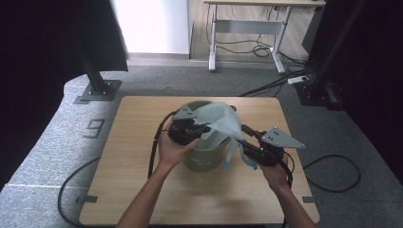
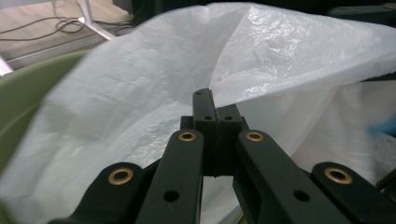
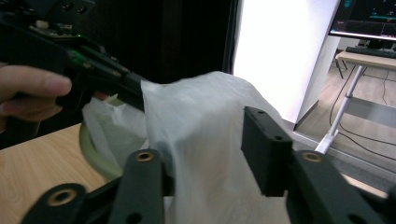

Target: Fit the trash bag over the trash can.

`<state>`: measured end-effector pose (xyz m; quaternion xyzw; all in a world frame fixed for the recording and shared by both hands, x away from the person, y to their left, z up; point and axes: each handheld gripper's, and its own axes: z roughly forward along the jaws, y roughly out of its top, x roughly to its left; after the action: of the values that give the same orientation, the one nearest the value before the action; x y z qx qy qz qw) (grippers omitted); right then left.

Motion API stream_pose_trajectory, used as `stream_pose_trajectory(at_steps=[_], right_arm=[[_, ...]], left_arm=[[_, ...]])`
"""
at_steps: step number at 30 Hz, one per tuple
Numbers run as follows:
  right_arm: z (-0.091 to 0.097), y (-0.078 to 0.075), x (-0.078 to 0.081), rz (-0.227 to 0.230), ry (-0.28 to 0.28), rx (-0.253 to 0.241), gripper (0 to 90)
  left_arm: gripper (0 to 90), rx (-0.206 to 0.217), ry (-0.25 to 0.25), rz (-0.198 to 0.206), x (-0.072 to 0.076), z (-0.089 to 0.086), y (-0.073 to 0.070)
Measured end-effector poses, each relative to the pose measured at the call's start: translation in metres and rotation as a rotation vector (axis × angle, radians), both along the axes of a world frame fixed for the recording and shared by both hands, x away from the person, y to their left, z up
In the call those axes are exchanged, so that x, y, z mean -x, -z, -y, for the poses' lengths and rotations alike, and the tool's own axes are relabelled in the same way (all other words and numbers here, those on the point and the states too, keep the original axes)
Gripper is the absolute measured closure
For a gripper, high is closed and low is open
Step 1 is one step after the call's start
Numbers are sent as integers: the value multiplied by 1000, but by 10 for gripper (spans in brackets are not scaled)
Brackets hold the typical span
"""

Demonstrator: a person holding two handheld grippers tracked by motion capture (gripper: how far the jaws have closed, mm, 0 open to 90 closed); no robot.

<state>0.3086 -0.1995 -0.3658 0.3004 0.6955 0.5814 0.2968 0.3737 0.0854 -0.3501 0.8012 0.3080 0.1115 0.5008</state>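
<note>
High view looks down; tool views sit close, sharing the white bag (image 1: pixel 221 119).

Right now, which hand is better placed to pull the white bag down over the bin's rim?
Left. The left gripper is shut on the white bag at the green bin; the right gripper stands open with the bag loose between its jaws.
</note>
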Motion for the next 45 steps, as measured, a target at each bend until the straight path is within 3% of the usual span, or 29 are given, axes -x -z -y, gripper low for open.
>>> stream_pose_trajectory(at_steps=[3,6,9,20,28,40,43,45], right_arm=[[10,1,6,14,11,1,519],[24,4,12,9,5,-44,493],[37,8,16,9,21,-52,479],[64,38,2,-79,122,-73,472],[61,53,-13,-114,140,-69,461],[28,59,-33,-118,12,-66,372],[23,62,-43,-140,-1,-57,441],[22,66,-47,-156,-12,-43,547]], left_arm=[[897,11,-26,14,3,-16,-2],[897,9,-65,30,7,-30,-2],[897,26,-94,28,8,-44,0],[897,93,-166,5,12,-90,8],[897,119,-198,-12,8,-106,11],[897,158,-233,-28,3,-118,15],[897,160,-232,-26,4,-118,15],[897,161,-230,-27,3,-118,15]])
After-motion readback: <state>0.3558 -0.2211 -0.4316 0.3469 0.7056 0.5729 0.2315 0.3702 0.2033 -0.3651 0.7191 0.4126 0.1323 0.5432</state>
